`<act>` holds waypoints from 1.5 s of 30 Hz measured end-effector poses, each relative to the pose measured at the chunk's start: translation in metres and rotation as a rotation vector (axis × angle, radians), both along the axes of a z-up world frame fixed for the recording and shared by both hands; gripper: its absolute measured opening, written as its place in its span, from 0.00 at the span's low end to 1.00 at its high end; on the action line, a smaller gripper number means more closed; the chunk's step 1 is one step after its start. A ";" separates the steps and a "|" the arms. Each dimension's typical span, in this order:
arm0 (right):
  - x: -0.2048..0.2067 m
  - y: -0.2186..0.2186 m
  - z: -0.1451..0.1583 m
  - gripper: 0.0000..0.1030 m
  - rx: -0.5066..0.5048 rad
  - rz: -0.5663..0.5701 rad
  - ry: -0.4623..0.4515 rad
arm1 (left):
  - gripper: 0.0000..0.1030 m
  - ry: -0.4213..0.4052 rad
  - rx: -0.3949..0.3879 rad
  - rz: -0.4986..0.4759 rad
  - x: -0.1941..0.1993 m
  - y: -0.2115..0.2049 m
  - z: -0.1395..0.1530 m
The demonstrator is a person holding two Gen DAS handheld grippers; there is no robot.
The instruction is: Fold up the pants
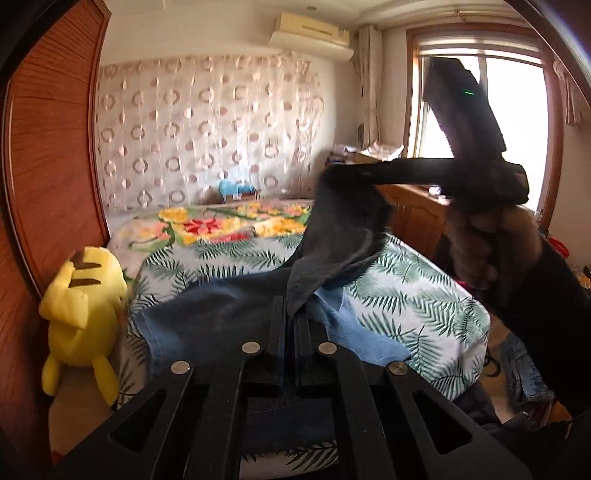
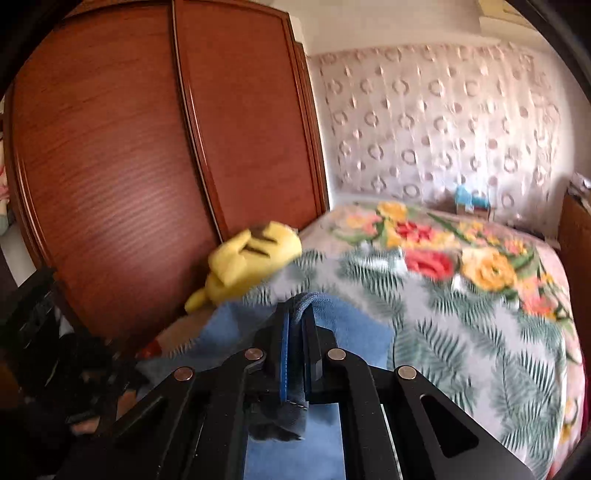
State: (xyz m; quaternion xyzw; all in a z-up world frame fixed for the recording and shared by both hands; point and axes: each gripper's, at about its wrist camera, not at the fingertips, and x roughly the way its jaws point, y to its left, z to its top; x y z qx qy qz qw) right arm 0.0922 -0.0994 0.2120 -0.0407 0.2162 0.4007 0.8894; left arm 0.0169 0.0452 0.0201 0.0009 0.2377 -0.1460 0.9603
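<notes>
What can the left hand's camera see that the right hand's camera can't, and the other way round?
Only the left wrist view shows the bright window, the cream air conditioner, and the right gripper with the hand holding it, lifting dark denim.

Only the right wrist view shows both reddish-brown wooden wardrobe doors in full.

Both show the blue denim pants, the leaf-and-flower patterned bedspread, the yellow plush toy and the circle-patterned curtain. The left gripper is clamped on fabric, like the right.

No readable text, labels, brands, numbers or signs in either view.
</notes>
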 end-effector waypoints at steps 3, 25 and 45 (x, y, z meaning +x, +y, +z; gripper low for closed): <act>0.001 0.023 0.009 0.05 -0.009 0.033 -0.019 | 0.04 0.000 -0.005 0.024 -0.005 0.009 0.001; 0.095 0.205 -0.074 0.07 -0.276 0.050 0.186 | 0.04 0.248 -0.094 0.153 0.021 0.069 -0.104; 0.061 0.074 -0.074 0.36 -0.258 -0.050 0.053 | 0.43 0.210 -0.073 0.167 0.028 0.060 -0.095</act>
